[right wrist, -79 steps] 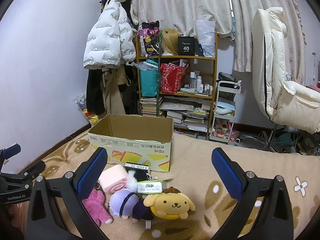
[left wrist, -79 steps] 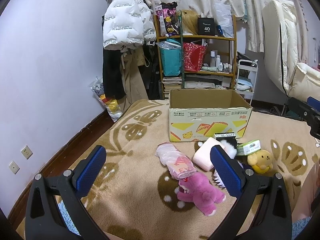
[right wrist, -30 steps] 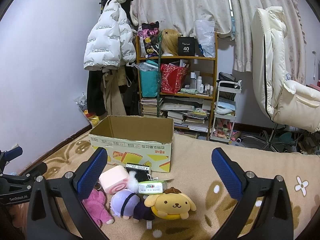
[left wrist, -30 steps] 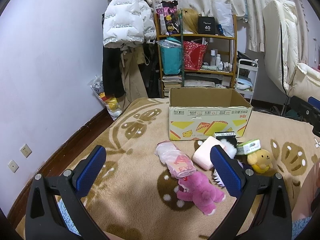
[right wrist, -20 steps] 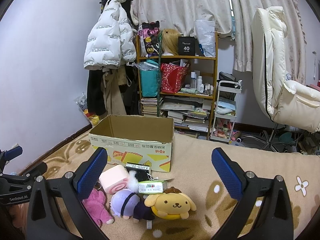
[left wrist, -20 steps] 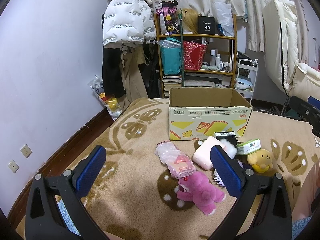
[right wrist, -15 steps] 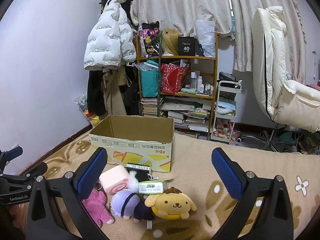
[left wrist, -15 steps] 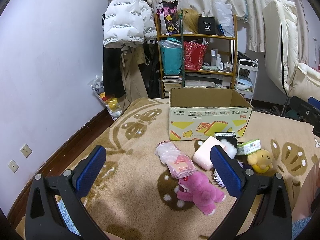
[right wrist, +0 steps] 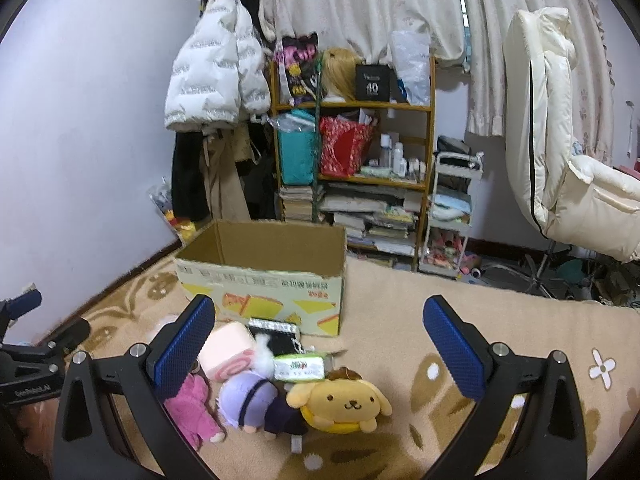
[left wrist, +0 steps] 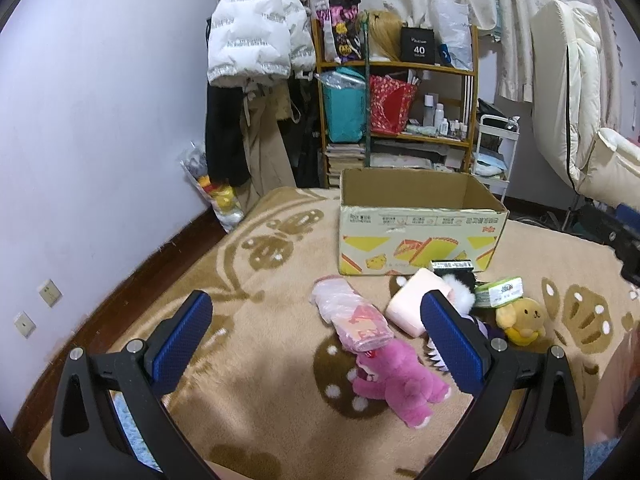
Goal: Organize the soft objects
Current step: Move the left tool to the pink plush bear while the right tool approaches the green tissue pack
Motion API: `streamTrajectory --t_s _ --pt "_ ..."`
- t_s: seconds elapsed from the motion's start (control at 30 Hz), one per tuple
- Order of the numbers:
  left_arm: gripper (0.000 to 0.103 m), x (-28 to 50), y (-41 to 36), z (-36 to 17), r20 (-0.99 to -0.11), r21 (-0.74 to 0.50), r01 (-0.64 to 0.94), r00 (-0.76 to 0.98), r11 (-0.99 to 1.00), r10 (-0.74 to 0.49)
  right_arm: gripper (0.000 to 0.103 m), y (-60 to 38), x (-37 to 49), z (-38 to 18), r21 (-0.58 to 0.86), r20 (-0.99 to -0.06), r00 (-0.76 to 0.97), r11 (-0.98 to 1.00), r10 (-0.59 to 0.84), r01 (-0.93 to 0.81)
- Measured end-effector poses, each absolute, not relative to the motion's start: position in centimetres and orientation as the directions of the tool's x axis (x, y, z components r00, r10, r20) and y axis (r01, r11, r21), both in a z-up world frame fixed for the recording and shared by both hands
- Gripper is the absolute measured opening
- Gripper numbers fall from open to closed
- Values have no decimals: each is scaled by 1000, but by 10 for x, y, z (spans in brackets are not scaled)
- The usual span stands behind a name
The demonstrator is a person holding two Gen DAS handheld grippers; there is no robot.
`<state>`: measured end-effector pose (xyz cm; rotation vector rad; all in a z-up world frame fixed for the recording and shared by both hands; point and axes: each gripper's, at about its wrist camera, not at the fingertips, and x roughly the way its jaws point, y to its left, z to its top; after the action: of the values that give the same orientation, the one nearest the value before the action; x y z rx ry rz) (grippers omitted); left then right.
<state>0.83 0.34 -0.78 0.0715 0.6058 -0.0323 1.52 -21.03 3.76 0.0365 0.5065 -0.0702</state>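
Fingers of both grippers are spread wide, nothing held: left gripper [left wrist: 316, 334], right gripper [right wrist: 320, 342]. Soft toys are clustered on the tan carpet [left wrist: 256, 360], just near of the open cardboard box [left wrist: 416, 236], which looks empty from what is shown. Pink plush [left wrist: 396, 380] lies nearest in the left view, touching a bagged pink item [left wrist: 352, 316]. Right of these: pink roll cushion [right wrist: 228, 350], purple doll [right wrist: 250, 402], yellow dog plush [right wrist: 340, 404], green tissue pack [right wrist: 300, 366] resting on top. All judged light and squashy; plush torsos are best pinched mid-body, not by limbs. The bag is probably slippery, so it should be taken at the middle. No toy boxed yet. Far behind, a cluttered shelf [right wrist: 352, 152] is seen.
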Motion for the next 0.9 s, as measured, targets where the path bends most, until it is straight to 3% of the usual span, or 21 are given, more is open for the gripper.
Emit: streamTrajectory --t_s 0.43,0.9 --pt "103 31 -4 -24 -610 18 81 790 997 -54 103 -226 44 10 124 -616 788 988 -1 97" --pt "103 76 -25 -64 -696 -28 119 710 993 -104 103 -246 81 -16 184 -691 723 971 19 150"
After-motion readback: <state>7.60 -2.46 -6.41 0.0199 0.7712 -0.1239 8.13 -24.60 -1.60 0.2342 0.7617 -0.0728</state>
